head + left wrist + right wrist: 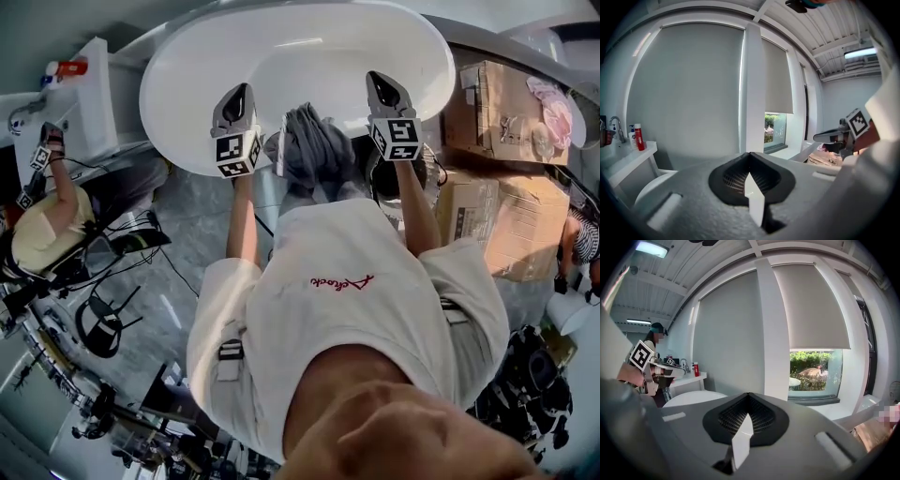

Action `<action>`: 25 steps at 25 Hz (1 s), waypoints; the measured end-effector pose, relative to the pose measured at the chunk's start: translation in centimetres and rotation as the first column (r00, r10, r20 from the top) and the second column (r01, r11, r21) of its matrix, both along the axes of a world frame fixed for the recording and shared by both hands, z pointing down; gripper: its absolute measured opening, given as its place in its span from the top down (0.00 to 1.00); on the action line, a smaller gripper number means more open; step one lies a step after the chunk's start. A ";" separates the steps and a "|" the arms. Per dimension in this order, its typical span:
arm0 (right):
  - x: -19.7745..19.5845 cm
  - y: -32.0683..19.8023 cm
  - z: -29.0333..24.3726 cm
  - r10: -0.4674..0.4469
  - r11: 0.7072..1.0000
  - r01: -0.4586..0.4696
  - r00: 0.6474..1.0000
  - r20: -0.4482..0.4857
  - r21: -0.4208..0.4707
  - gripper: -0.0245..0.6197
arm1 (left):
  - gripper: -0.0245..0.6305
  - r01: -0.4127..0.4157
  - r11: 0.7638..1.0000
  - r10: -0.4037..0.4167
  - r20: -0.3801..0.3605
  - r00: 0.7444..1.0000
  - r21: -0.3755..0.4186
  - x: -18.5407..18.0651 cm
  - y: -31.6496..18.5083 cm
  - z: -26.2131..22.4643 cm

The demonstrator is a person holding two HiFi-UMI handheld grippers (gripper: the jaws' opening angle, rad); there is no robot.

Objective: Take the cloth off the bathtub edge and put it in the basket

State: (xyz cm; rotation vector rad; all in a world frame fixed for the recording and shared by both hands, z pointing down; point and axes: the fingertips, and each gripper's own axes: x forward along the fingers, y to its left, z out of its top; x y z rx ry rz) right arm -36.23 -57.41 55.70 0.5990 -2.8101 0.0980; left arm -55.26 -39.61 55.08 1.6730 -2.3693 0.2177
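A grey cloth hangs in folds over the near edge of the white bathtub. My left gripper is just left of the cloth, over the tub rim, shut and empty. My right gripper is just right of the cloth, also shut with nothing in it. In the left gripper view the jaws meet and point at the blind-covered wall. The right gripper view shows the same closed jaws. A dark round container, perhaps the basket, sits on the floor under my right forearm, mostly hidden.
Cardboard boxes stand to the right of the tub. A sink counter with bottles is at the left, and a seated person is beside it. Cables and stands lie on the floor at lower left.
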 end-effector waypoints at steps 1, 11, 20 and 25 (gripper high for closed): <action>-0.3 0.1 0.5 -0.001 1.000 0.001 1.000 -0.009 -0.005 0.95 | 0.96 -0.004 1.000 0.004 -0.007 1.000 -0.010 -0.2 0.0 0.6; -2.1 1.2 7.8 -0.027 0.996 0.016 0.993 -0.118 -0.093 0.95 | 0.96 -0.025 0.994 0.013 -0.119 0.993 -0.108 -1.0 0.4 8.2; -1.8 3.3 17.3 -0.081 0.976 0.028 0.967 -0.240 -0.216 0.95 | 0.96 -0.042 0.974 -0.013 -0.239 0.971 -0.224 0.3 2.1 17.6; -0.8 5.5 22.5 -0.118 0.954 0.024 0.946 -0.303 -0.297 0.95 | 0.96 -0.081 0.952 -0.016 -0.314 0.949 -0.294 2.5 3.8 22.8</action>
